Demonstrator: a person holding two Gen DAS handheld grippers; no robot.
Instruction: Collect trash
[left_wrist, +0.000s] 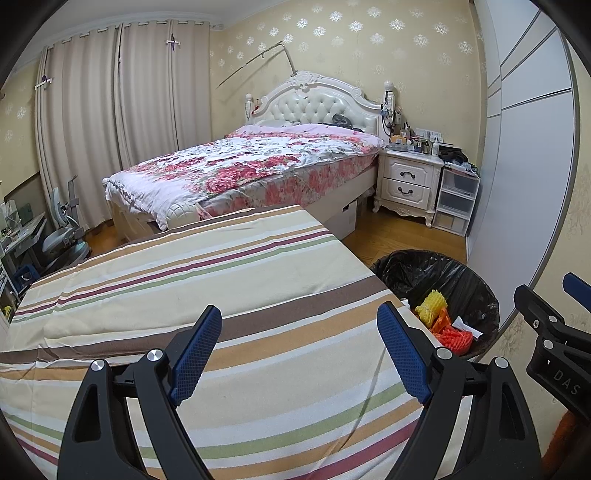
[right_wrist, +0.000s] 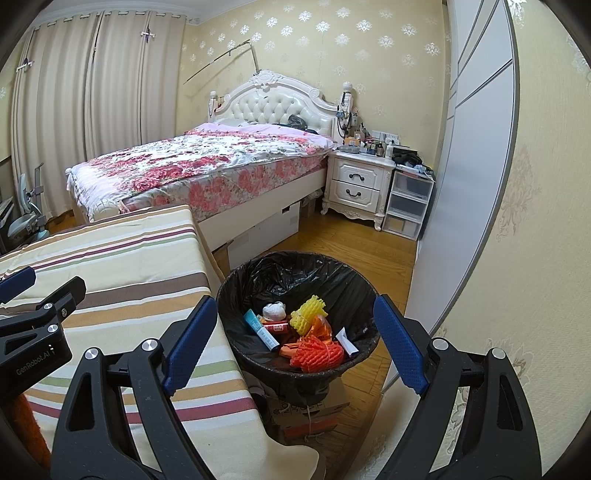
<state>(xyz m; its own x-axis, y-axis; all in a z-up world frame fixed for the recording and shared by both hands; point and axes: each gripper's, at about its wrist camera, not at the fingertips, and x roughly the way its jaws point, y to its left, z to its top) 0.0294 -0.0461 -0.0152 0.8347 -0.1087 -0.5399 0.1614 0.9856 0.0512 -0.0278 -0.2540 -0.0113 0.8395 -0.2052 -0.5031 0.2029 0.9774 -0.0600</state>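
A bin with a black liner (right_wrist: 236, 295) stands on the floor to the right of a table under a striped cloth (left_wrist: 184, 277). The bin also shows in the left wrist view (left_wrist: 461, 280). In it lie a yellow foam net (right_wrist: 308, 314), an orange foam net (right_wrist: 317, 354), a blue tube (right_wrist: 260, 330), a white wad (right_wrist: 274, 310) and a paper scrap (right_wrist: 347, 341). My left gripper (left_wrist: 299, 350) is open and empty over the cloth. My right gripper (right_wrist: 295, 343) is open and empty above the bin.
A bed with a floral quilt (left_wrist: 240, 166) stands behind the table. A white nightstand (right_wrist: 358, 184) and clear drawers (right_wrist: 408, 206) stand at the back right. A wardrobe door (right_wrist: 472, 147) lines the right. A cardboard box (right_wrist: 314, 410) sits under the bin.
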